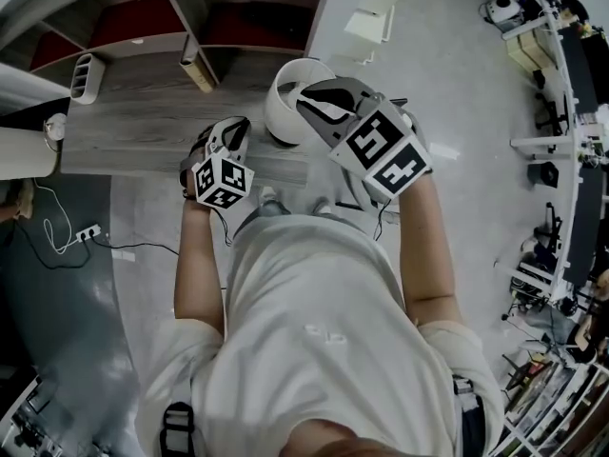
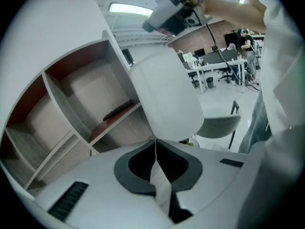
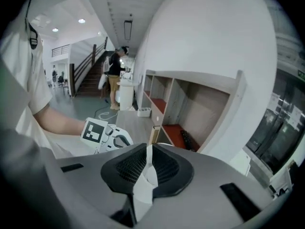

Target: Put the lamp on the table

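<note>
Wooden table [image 1: 143, 131] with shelf unit [image 1: 247, 22] lies below and ahead of both grippers, with the lamp [image 1: 283, 98] held above it
Pinched shut, the left gripper [image 2: 156, 151] holds a thin white edge under the lamp, whose smooth pale shade rises ahead and above it; the right gripper [image 3: 148, 151] is clamped on the shade's rim, the shade looming to the right of its jaws

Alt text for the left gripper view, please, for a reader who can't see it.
The left gripper is shut on the thin near edge of a white lampshade, which extends away from the jaws through the middle of the view. Behind it, to the left, stands an open shelf unit with pale wood and reddish panels.
</note>
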